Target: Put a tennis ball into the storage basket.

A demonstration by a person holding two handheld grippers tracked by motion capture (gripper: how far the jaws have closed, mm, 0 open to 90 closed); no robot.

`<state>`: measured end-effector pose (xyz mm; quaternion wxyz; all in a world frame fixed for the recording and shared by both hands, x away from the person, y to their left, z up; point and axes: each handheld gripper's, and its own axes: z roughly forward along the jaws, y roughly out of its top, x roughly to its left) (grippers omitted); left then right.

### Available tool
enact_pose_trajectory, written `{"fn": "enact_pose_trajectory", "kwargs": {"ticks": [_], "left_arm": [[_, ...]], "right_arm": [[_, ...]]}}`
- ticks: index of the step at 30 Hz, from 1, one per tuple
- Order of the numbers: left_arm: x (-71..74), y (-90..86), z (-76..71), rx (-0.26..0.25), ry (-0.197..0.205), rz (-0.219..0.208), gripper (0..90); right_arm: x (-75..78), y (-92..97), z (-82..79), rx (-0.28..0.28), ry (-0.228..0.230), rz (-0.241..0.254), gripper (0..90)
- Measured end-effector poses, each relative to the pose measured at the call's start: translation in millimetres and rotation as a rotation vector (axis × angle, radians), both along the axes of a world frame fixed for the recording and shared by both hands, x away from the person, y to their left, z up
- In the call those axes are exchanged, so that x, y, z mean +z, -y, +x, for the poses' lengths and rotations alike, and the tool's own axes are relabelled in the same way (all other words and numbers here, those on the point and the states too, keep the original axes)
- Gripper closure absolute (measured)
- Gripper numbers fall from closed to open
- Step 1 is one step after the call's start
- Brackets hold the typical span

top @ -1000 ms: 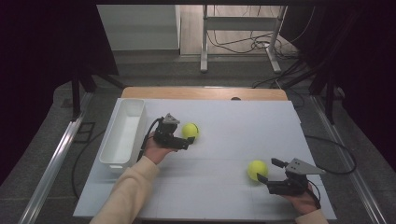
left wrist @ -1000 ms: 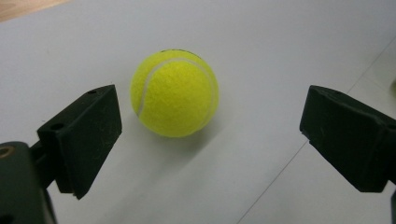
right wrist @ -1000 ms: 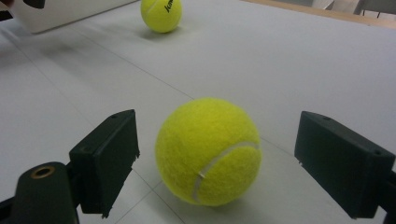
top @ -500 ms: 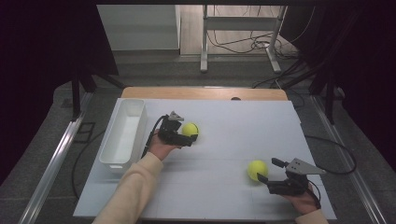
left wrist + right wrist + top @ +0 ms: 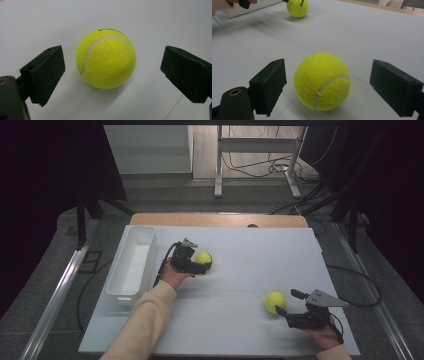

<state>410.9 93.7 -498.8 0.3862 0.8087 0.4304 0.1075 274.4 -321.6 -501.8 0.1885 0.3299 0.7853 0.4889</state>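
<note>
High view | L tongs (image 5: 209, 265) spread round fuzzy ball (image 5: 203, 258) | R tongs (image 5: 287, 303) spread, 2nd ball (image 5: 275, 302)

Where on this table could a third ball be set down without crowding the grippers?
The widest bare patch is the far right of the table, beyond the right ball and right gripper. Another lies between the two balls. It is crowded by the white bin, where the left gripper brackets the left ball.
</note>
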Motion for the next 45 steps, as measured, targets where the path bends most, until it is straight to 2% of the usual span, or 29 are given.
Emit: {"fn": "enact_pose_trajectory", "kwargs": {"ticks": [6,29,34,36,37,39,45], "left_arm": [[-1.4,6.5,3.9,-0.01,-0.002,0.026,6.2],[-19.4,17.2,21.3,0.004,-0.058,0.056,7.1],[-21.9,16.9,22.6,0.003,-0.068,0.062,12.6],[-21.6,16.8,22.3,-0.001,-0.067,0.057,18.2],[-21.0,16.7,21.9,-0.006,-0.063,0.059,18.2],[-20.2,16.2,21.5,-0.01,-0.059,0.067,25.1],[-20.1,14.0,21.3,-0.021,-0.057,0.064,26.2]], "right_arm": [[-0.3,-0.3,-0.1,0.0,0.003,-0.01,14.2],[-0.1,-0.1,0.1,0.0,0.007,-0.011,14.3],[0.1,0.3,0.2,-0.002,0.007,-0.01,14.3],[0.2,0.4,0.0,-0.002,0.007,-0.009,14.3],[0.2,0.4,0.0,-0.002,0.007,-0.009,14.3],[0.3,0.3,0.0,-0.002,0.007,-0.009,14.4],[0.4,0.5,0.3,-0.005,0.01,-0.008,14.4]]}}
